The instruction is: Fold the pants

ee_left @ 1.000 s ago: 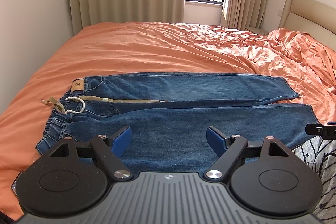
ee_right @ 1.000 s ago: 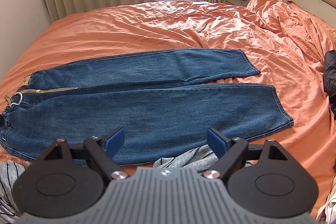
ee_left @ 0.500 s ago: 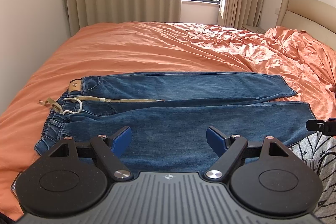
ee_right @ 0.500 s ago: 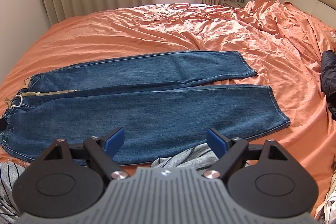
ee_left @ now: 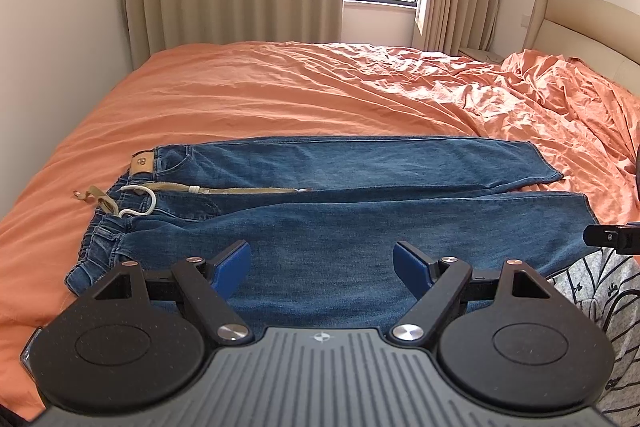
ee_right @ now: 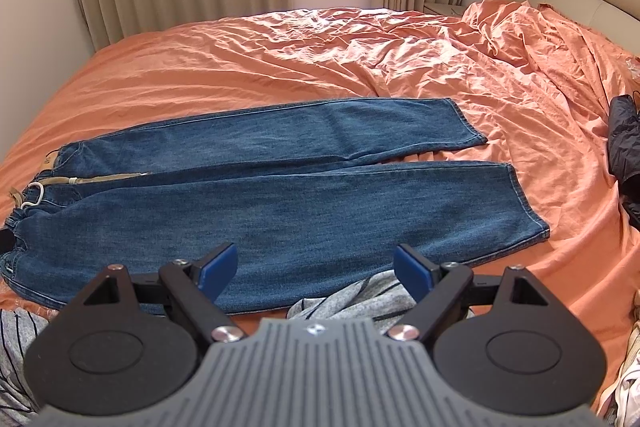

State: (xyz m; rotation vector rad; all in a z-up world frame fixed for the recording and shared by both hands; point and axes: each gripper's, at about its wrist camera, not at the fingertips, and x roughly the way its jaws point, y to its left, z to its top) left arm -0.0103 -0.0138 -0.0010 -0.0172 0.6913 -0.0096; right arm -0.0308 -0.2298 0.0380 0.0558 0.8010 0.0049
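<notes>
both grippers, left (ee_left: pixel 322 263) and right (ee_right: pixel 316 267), hover with jaws spread wide and empty over the near edge of the jeans (ee_right: pixel 280 211), laid flat, legs side by side on the orange bed (ee_right: pixel 280 59), apparently ready for a first lengthwise fold

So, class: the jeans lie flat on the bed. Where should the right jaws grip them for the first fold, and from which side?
Probably the near leg's hem corner of the jeans, approached from the near bed edge: that thin, flat edge lies exposed beside the open right gripper.
</notes>
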